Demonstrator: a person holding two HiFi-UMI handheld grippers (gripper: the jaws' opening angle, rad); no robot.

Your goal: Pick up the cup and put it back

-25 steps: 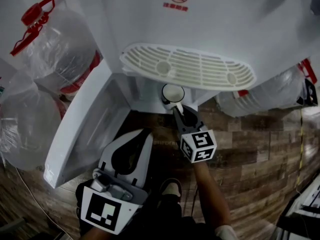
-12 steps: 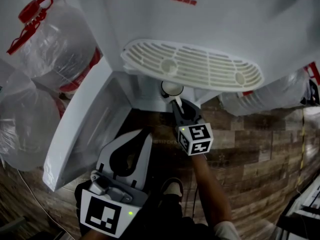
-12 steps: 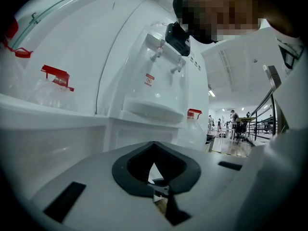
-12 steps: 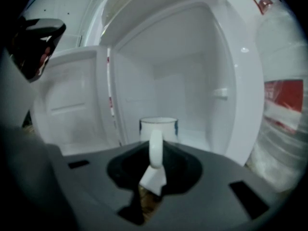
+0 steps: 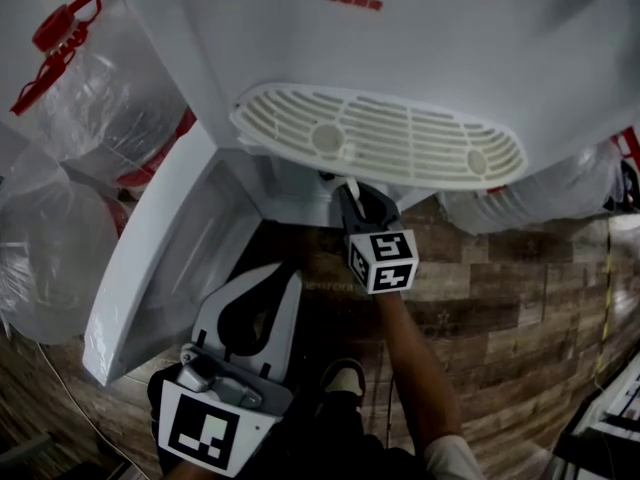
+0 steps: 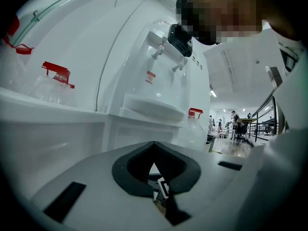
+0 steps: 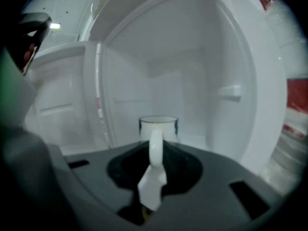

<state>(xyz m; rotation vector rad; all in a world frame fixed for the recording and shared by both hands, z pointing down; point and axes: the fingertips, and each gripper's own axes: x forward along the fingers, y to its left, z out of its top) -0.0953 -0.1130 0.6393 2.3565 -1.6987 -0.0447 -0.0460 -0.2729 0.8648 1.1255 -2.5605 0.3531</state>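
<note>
- The cup [image 7: 158,125] stands upright. Its long axis is vertical and its mouth faces up.
- The handle [image 7: 155,148] points straight back at the right gripper [image 7: 155,152], out of the open front of the cabinet [image 7: 192,81].
- The right gripper's jaws stand narrow and are clamped on the handle, one on each side. The cup body sits just beyond the jaw tips.
- The cup is inside the cabinet, about midway between the side walls and in front of the back wall. The gripper hides the cup's base, so contact with the cabinet floor cannot be judged.
- In the head view the right gripper [image 5: 350,196] reaches in under the front edge of the tray [image 5: 400,138] of the dispenser [image 5: 450,48]. The tray covers nearly all of the cup.
- The door [image 5: 170,258] hangs open at the cabinet's left edge.
- The left gripper [image 5: 291,271] is held low over the wood floor [image 5: 500,298], beside the door and apart from the cup. Its jaws are closed together with nothing between them.
- Water bottles [image 5: 110,98] stand left of the dispenser.
</note>
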